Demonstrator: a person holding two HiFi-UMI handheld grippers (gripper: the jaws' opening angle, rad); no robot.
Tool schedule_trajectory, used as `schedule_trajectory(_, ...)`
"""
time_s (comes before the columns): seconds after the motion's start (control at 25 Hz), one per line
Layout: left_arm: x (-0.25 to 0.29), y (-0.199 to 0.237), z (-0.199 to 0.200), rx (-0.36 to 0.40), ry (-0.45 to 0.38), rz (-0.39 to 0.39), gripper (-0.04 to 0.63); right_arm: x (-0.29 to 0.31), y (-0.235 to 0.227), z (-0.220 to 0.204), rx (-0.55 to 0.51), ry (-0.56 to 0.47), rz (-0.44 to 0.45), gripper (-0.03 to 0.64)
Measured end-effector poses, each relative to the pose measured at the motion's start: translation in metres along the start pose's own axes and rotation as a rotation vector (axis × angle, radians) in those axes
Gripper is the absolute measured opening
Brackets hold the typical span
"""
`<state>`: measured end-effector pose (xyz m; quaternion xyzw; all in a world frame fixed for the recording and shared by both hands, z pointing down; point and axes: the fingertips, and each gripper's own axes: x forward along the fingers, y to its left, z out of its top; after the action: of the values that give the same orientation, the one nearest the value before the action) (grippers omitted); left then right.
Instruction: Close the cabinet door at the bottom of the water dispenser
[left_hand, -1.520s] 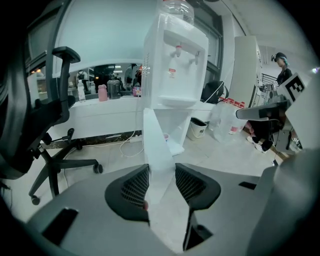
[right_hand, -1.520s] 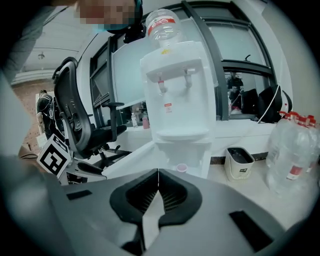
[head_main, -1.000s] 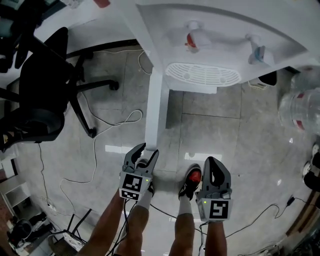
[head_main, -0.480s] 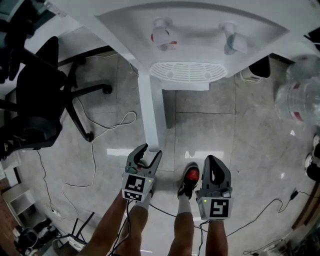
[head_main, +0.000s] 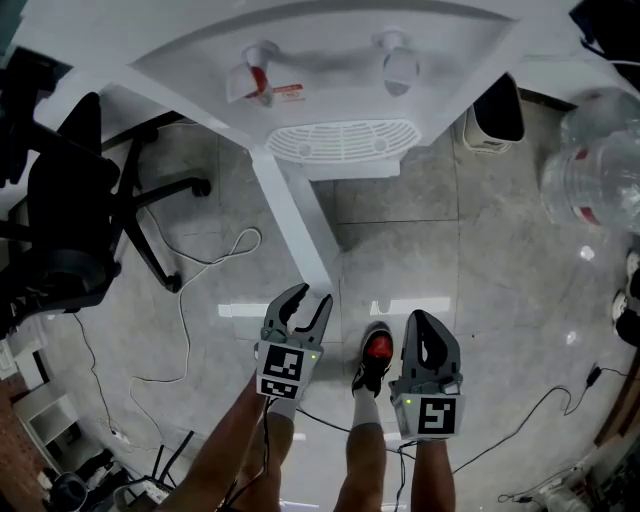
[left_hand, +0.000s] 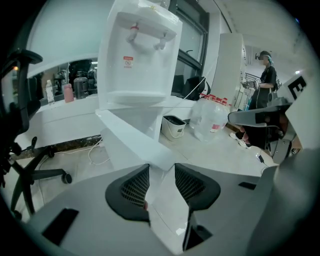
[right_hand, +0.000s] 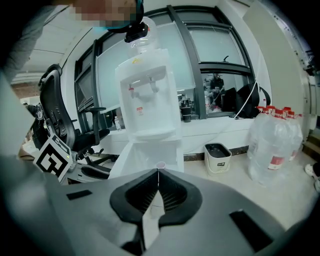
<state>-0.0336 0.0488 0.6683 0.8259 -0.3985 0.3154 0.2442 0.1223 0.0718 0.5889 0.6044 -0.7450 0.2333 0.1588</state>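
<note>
The white water dispenser (head_main: 330, 60) stands at the top of the head view, with its two taps above a drip grille. Its bottom cabinet door (head_main: 290, 215) stands open, a white slab slanting down toward me. My left gripper (head_main: 305, 303) straddles the door's free edge. In the left gripper view the door (left_hand: 130, 137) runs in between the jaws, which are closing on it with a sliver of gap at the left pad. My right gripper (head_main: 425, 322) hangs to the right, shut and empty, its jaws meeting in the right gripper view (right_hand: 158, 192).
A black office chair (head_main: 70, 220) stands at the left, with white cables (head_main: 190, 300) on the tiled floor. Large water bottles (head_main: 590, 180) and a small bin (head_main: 495, 115) are at the right. My red-toed shoe (head_main: 377, 350) is between the grippers. A person (left_hand: 265, 75) stands far off.
The dispenser has slid left in the head view and the door now slants instead of running straight down. My left gripper has shifted right with the door's edge between its jaws.
</note>
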Motion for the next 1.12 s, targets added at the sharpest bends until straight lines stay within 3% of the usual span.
schedule_trajectory(1.12,0.085,-0.054,0.074,0.061,-0.024,-0.031,0.14,-0.012,-0.093,-0.002,0.097,-0.013,-0.102,0.017)
